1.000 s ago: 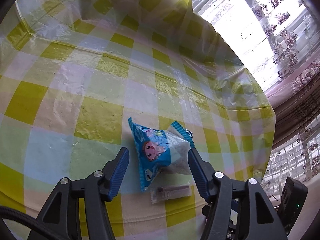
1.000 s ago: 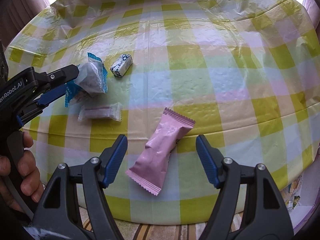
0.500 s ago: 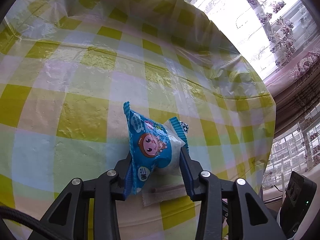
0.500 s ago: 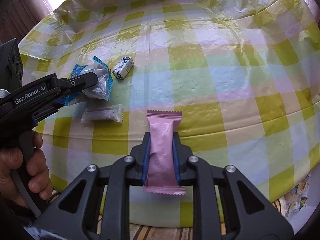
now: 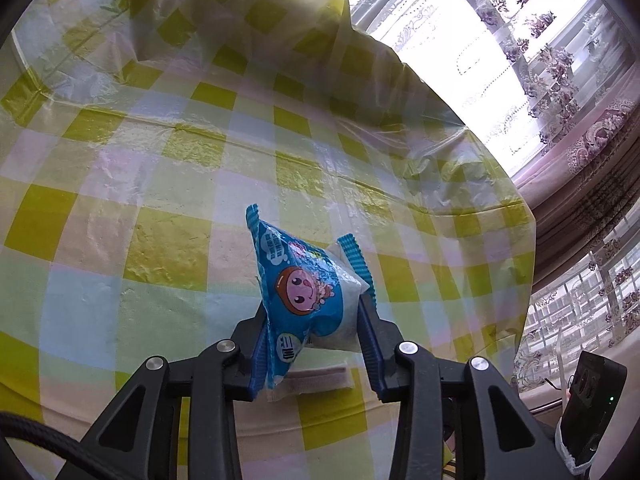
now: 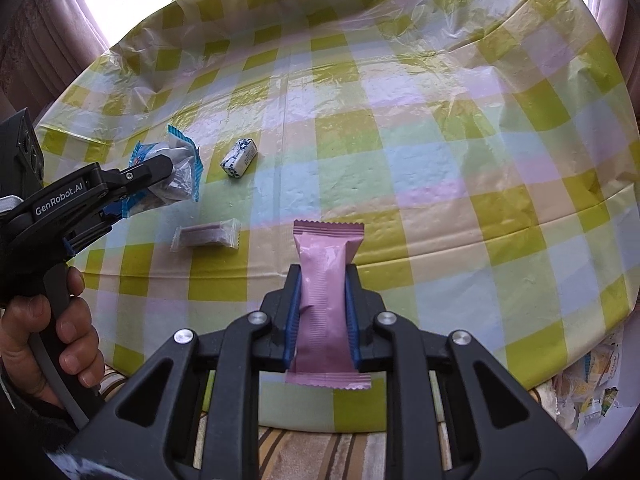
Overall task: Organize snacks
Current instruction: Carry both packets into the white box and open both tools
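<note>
My left gripper (image 5: pixel 312 320) is shut on a blue and white snack packet (image 5: pixel 304 284) with a cartoon face, held a little above the checked tablecloth (image 5: pixel 160 184). In the right wrist view the same gripper (image 6: pixel 160 184) and packet (image 6: pixel 176 168) show at the left, with a hand (image 6: pixel 52 344) on the handle. My right gripper (image 6: pixel 322 296) is shut on a long pink snack bar (image 6: pixel 322 280), upright between the blue pads. A small clear-wrapped bar (image 6: pixel 206 234) and a blue and white candy (image 6: pixel 239 158) lie on the cloth.
The yellow, blue and pink checked plastic cloth (image 6: pixel 440 140) covers the table and rises in folds at the far side. Curtains and a bright window (image 5: pixel 520 40) stand beyond it. Scraps of torn wrappers (image 6: pixel 588 392) lie below the table's near right edge.
Both grippers closed from open: the left on the blue packet, the right on the pink bar. Both snacks have since come up slightly off the cloth.
</note>
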The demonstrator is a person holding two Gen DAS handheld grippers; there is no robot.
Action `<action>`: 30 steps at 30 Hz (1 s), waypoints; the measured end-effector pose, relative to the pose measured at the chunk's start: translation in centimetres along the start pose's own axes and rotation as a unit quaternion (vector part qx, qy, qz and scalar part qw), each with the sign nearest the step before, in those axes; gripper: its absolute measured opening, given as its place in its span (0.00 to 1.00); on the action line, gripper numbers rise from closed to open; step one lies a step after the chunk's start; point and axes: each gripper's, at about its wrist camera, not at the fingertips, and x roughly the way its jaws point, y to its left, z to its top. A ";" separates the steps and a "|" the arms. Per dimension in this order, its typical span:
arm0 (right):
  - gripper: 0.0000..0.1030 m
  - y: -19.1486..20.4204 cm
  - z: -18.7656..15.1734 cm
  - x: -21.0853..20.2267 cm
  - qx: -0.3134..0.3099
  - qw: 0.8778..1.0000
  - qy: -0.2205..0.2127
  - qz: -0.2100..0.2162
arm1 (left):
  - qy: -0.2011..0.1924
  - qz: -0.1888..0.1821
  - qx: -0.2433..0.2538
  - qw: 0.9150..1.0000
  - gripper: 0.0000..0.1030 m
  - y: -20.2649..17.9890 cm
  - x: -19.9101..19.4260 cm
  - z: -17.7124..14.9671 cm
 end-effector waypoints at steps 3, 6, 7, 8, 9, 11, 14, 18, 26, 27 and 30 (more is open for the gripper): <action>0.23 -0.7 -0.4 -0.8 0.007 1.000 -0.006 0.001 | 0.005 -0.007 0.013 1.000 0.39 -1.5 0.1 -0.4; 0.23 -1.5 -0.7 -1.6 0.011 1.000 -0.011 0.003 | 0.014 -0.016 0.030 0.999 0.39 -3.3 0.4 -1.0; 0.23 -1.9 -0.8 -2.0 0.013 1.000 -0.013 0.003 | 0.017 -0.020 0.035 0.999 0.39 -3.9 0.4 -1.2; 0.23 -2.2 -0.8 -2.2 0.015 1.000 -0.015 0.003 | 0.020 -0.023 0.041 0.999 0.39 -4.6 0.5 -1.4; 0.23 -2.7 -0.9 -2.6 0.018 1.000 -0.018 0.003 | 0.024 -0.026 0.046 0.998 0.39 -5.2 0.6 -1.7; 0.23 -3.7 -1.2 -3.2 0.027 0.999 -0.022 0.004 | 0.033 -0.032 0.058 0.997 0.39 -6.5 0.9 -2.3; 0.23 -5.5 -1.7 -4.4 0.038 0.999 -0.029 0.000 | 0.049 -0.042 0.078 0.995 0.39 -8.6 1.4 -3.3; 0.23 -8.2 -2.5 -6.1 0.054 0.998 -0.038 -0.008 | 0.068 -0.050 0.105 0.991 0.39 -11.2 2.2 -4.8; 0.23 -14.3 -5.2 -8.8 0.089 0.994 -0.043 -0.043 | 0.104 -0.071 0.164 0.978 0.39 -16.5 3.2 -8.2; 0.23 -15.2 -5.6 -9.1 0.093 0.994 -0.042 -0.049 | 0.110 -0.075 0.172 0.976 0.39 -17.2 3.3 -8.6; 0.23 -17.9 -7.0 -10.0 0.110 0.991 -0.040 -0.069 | 0.126 -0.086 0.198 0.968 0.39 -19.6 3.8 -10.1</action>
